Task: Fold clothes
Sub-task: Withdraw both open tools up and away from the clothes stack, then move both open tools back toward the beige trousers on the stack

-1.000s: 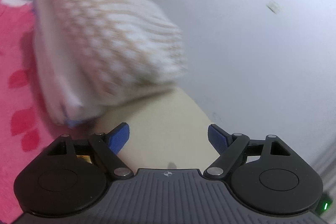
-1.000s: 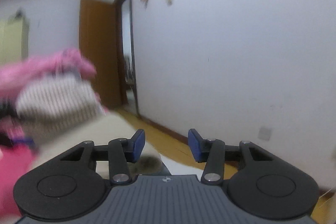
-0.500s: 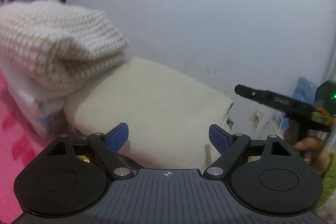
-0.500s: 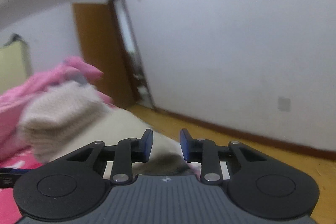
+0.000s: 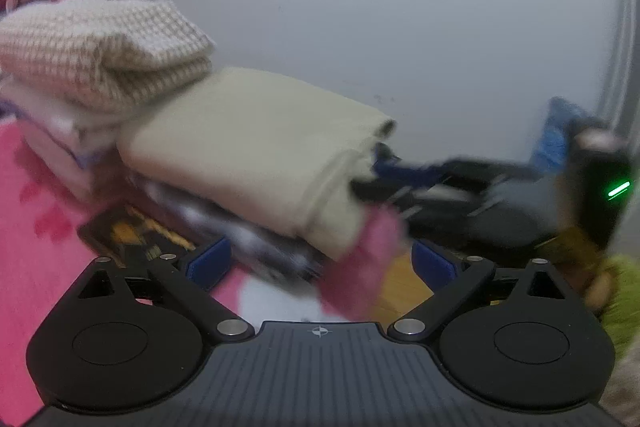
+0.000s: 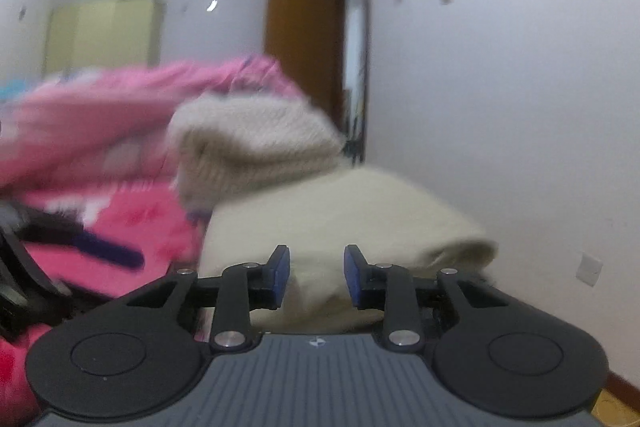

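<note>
Opening wide and empty, the left gripper (image 5: 320,263) faces a folded cream cloth (image 5: 256,151) while the right gripper's (image 6: 316,275) narrowly parted fingers hold nothing.

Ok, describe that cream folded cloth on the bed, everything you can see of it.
The cream cloth is a thick, soft-looking fabric folded into a flat bundle, its rounded fold edge facing the wall. It lies on the pink bedding, over something dark and printed. The knitted beige sweater overlaps its far end. No gripper holds it.
</note>
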